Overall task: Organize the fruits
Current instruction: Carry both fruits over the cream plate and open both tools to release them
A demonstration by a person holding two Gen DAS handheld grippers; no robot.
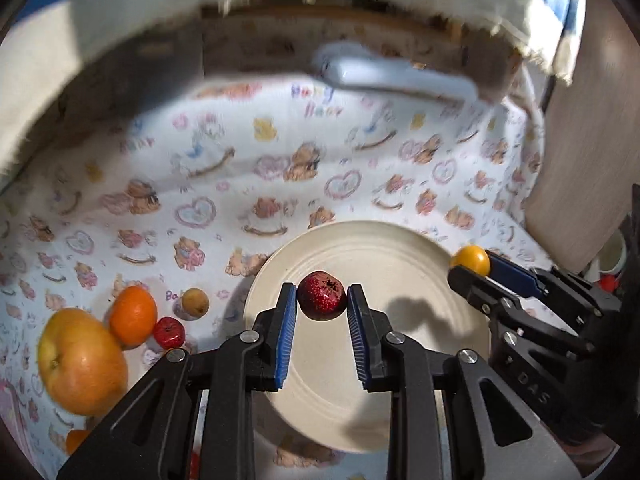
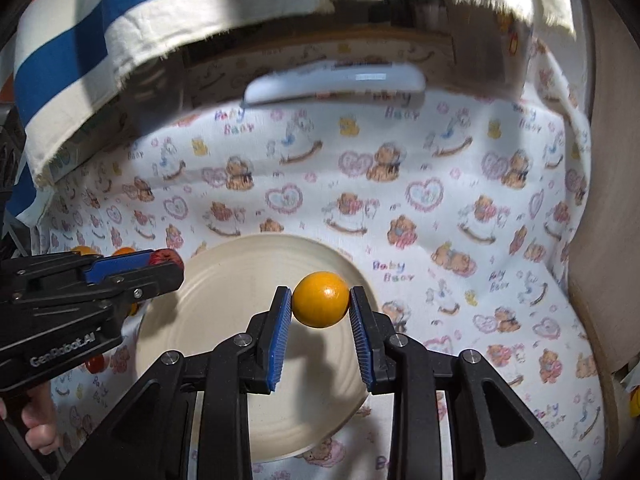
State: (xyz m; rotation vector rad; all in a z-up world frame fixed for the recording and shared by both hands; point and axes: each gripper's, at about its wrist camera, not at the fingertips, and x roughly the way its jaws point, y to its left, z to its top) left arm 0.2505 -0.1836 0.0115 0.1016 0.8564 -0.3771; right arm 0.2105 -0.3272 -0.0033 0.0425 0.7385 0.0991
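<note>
The left gripper [image 1: 322,300] is clenched on a small dark-red speckled fruit [image 1: 322,295], its blue ribbed pads [image 1: 289,322] pressing both sides, and holds it above the cream ridged plate [image 1: 400,256]. The right gripper [image 2: 320,300] is clenched the same way on a small smooth yellow-orange round fruit [image 2: 321,299], also over the plate, near its right-hand rim. From each wrist camera the other gripper shows at the frame's edge with its fruit at the tips; a person's fingers [image 2: 38,428] wrap the left gripper's handle at the lower left of the right view.

The plate itself is bare and lies on a white cloth [image 1: 240,168] printed with teddy bears, hearts and rocking horses, which covers the whole work surface. Left of the plate, on the cloth, sit a small red fruit [image 1: 169,333], a small tan round fruit [image 1: 195,302], an orange [image 1: 133,316] and a large yellow-orange apple [image 1: 82,362], grouped closely together.

Further back a white elongated plastic object [image 2: 336,80] lies at the far edge of the cloth, blurred. Behind it hangs a blue-and-cream striped fabric [image 2: 120,20] with a frayed hem. A pale wooden panel [image 1: 576,160] stands at the right side.
</note>
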